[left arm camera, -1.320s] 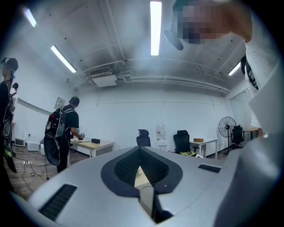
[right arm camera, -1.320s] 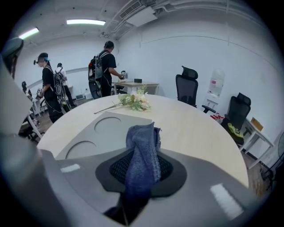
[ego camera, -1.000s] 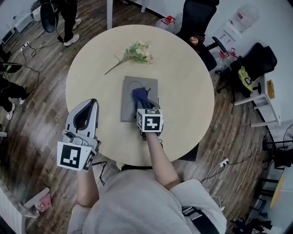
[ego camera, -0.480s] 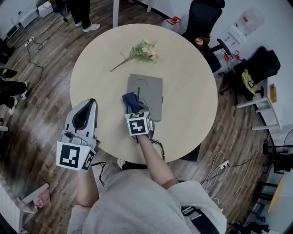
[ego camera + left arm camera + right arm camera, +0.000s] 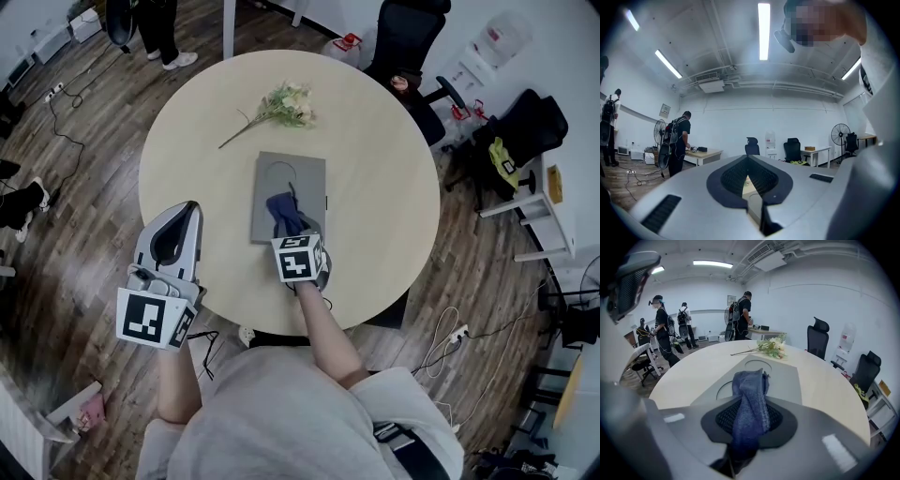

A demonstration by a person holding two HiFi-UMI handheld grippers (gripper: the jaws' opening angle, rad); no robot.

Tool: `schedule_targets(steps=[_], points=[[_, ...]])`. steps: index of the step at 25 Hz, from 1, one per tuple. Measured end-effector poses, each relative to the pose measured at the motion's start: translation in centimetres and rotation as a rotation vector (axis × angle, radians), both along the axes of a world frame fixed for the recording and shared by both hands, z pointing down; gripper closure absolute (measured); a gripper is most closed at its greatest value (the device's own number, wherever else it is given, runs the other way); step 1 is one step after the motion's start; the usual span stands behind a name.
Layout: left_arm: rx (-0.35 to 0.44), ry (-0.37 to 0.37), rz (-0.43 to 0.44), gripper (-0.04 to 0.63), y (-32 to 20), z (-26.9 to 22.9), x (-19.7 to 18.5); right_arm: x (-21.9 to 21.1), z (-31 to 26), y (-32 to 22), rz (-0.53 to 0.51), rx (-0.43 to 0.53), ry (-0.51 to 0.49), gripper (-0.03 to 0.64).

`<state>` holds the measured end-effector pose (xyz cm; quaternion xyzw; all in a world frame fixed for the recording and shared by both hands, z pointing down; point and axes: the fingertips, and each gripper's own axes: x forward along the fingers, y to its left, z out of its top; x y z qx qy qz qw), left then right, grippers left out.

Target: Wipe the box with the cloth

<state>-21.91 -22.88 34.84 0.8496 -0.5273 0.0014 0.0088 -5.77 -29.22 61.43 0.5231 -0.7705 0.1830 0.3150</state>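
Blue cloth (image 5: 286,214) has been dragged from box (image 5: 305,173) left edge inward, clamped in right hand-held gripper (image 5: 292,231); left hand-held gripper (image 5: 190,208) unmoved, jaws together.

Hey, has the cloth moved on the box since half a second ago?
Yes. The cloth, held by the right gripper, slid from the left edge of the box toward its middle.

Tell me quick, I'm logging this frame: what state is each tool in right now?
Left tool: closed, holding nothing.
Right tool: closed on the blue cloth.
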Motion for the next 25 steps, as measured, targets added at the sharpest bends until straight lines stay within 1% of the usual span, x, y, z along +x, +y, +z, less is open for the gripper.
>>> schedule_targets(steps=[7, 11, 16, 25], points=[[0.010, -0.004, 0.006, 0.588, 0.4, -0.4, 0.7, 1.8, -0.4, 0.3, 0.028, 0.023, -0.001, 0.537], [0.012, -0.002, 0.012, 0.588, 0.8, -0.6, 1.2, 4.0, -0.5, 0.5, 0.069, 0.038, 0.020, 0.537], [0.019, -0.001, 0.026, 0.588, 1.4, -0.8, 2.1, 6.2, -0.5, 0.8, 0.123, 0.037, -0.016, 0.537], [0.031, -0.005, 0.034, 0.588, 3.0, -1.1, 2.9, 9.3, -0.5, 2.0, 0.186, 0.047, -0.011, 0.537]])
